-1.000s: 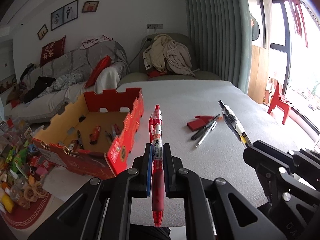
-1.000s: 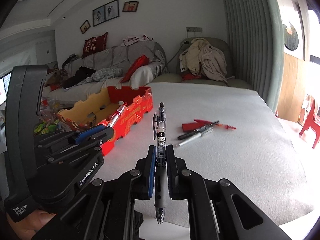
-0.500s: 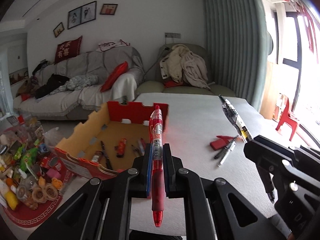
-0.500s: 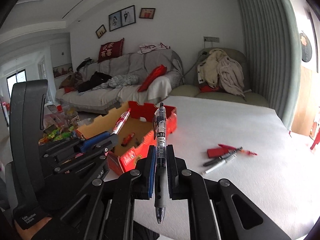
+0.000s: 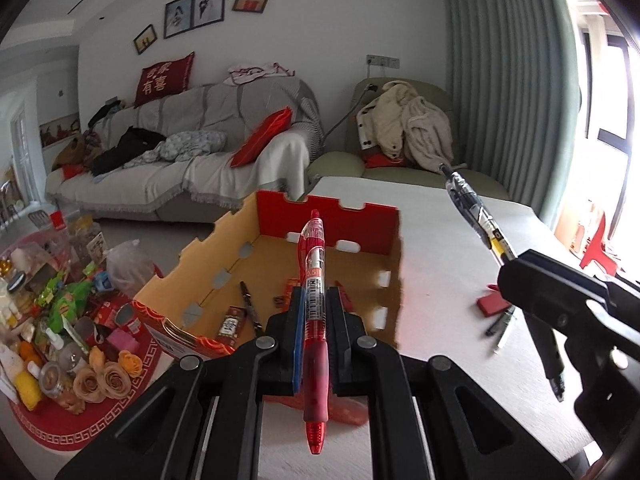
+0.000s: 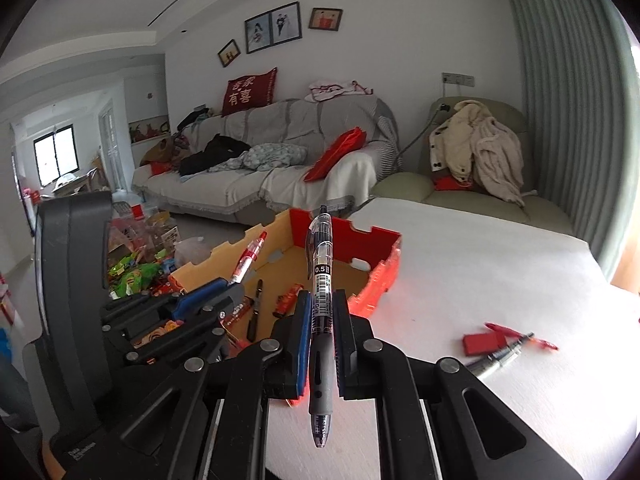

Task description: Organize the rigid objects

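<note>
My left gripper (image 5: pixel 315 312) is shut on a red gel pen (image 5: pixel 314 280) and holds it upright above the near edge of the open red cardboard box (image 5: pixel 328 210). My right gripper (image 6: pixel 322 316) is shut on a black gel pen (image 6: pixel 321 280), held upright above the box's (image 6: pixel 376 280) near right corner. The box holds several pens and small items (image 5: pixel 248 312). The right gripper also shows at the right of the left wrist view (image 5: pixel 560 304), and the left gripper at the left of the right wrist view (image 6: pixel 192 304).
The box stands at the left edge of a white table (image 6: pixel 480 264). A red flat item with loose pens (image 6: pixel 500 344) lies on the table to the right. Snacks and flowers (image 5: pixel 60 340) clutter the floor at left. A sofa (image 6: pixel 280 168) stands behind.
Both grippers, each still holding its pen, have moved left and forward towards the box, which now sits directly under them. The loose pens have shifted to the right of view.
</note>
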Demonstrator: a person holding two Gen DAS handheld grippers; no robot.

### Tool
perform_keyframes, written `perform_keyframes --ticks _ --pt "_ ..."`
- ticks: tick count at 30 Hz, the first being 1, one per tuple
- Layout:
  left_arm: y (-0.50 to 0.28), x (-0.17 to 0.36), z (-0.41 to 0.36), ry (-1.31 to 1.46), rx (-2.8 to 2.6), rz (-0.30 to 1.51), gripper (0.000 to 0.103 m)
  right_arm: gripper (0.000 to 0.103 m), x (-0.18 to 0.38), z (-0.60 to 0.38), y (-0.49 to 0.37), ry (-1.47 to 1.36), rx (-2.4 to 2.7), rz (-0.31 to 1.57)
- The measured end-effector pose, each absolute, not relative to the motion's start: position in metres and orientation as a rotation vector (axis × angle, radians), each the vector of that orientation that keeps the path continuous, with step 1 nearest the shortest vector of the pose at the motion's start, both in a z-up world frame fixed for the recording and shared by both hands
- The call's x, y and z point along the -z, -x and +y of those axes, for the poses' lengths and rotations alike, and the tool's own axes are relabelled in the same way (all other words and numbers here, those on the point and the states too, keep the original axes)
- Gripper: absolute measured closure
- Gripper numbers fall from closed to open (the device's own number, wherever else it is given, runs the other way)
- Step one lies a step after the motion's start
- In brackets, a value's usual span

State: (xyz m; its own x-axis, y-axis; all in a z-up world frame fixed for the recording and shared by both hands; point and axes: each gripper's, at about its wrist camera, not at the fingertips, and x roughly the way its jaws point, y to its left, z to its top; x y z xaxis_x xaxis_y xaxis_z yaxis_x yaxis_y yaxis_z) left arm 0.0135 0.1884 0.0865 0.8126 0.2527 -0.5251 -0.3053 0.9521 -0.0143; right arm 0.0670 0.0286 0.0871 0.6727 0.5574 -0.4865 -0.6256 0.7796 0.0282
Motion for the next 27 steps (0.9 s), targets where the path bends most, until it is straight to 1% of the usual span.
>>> perform_keyframes --ticks 14,27 --pt "-0.054 -0.077 0.233 0.098 -0.365 0.604 0.093 0.092 -0.066 0.071 -0.117 0.143 -0.742 0.572" --pt "-0.081 -0.06 0.251 0.085 -0.389 0.665 0.093 0.092 -0.045 0.09 -0.154 0.129 -0.761 0.647"
